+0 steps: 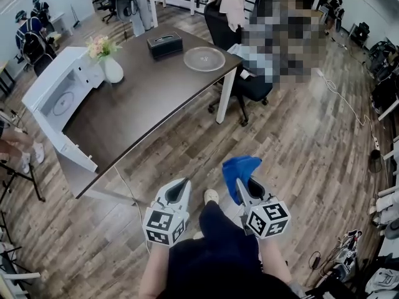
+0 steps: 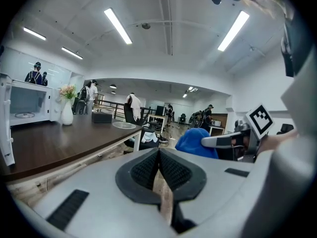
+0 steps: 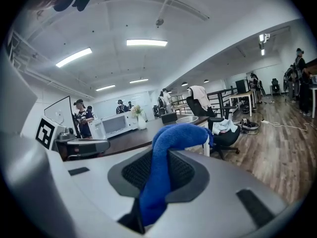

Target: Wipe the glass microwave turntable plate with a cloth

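The clear glass turntable plate (image 1: 204, 58) lies on the far right corner of the dark table (image 1: 143, 98); it shows small in the left gripper view (image 2: 124, 125) and in the right gripper view (image 3: 187, 119). My right gripper (image 1: 242, 184) is shut on a blue cloth (image 1: 239, 172), which hangs folded over the jaws (image 3: 163, 175). My left gripper (image 1: 181, 189) is shut with nothing in it (image 2: 159, 157). Both grippers are held low over the wood floor, well short of the table.
A white microwave (image 1: 59, 101) with its door open stands at the table's left end. A white vase of flowers (image 1: 111, 67) and a black tissue box (image 1: 164, 43) sit on the table. A black office chair (image 1: 240, 80) stands beside the plate's corner. Cables trail on the floor at right.
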Demonstrator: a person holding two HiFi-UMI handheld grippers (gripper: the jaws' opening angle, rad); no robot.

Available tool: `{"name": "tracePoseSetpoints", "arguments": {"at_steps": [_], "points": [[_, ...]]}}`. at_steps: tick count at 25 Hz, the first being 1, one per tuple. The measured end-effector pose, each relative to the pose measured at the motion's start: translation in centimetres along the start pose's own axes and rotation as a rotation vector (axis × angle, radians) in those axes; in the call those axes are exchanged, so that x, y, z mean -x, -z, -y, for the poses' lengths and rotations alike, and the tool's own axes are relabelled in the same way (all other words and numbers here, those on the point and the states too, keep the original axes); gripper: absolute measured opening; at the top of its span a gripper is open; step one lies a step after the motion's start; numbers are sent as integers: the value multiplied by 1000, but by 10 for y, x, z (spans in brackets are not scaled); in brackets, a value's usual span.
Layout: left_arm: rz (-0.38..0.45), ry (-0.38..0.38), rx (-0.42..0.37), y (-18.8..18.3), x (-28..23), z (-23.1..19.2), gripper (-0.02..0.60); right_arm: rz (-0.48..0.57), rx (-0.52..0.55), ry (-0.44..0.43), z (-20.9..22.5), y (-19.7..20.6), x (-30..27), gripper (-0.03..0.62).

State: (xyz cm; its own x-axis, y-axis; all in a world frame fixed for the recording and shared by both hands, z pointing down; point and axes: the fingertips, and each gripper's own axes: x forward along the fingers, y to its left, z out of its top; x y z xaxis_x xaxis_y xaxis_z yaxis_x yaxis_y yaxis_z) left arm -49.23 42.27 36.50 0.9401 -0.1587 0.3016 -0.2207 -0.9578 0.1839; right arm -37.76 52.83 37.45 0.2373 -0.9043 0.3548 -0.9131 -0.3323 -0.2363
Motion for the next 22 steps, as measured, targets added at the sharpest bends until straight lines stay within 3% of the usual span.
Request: {"name": "tracePoseSetpoints", "arguments": {"at_steps": [13, 22], "points": [[33, -47, -7, -75, -142, -81, 5, -19, 7, -34, 90, -81, -137, 66], [49, -90, 0, -98, -225, -109, 5, -17, 4, -61, 151, -118, -203, 66]]}}
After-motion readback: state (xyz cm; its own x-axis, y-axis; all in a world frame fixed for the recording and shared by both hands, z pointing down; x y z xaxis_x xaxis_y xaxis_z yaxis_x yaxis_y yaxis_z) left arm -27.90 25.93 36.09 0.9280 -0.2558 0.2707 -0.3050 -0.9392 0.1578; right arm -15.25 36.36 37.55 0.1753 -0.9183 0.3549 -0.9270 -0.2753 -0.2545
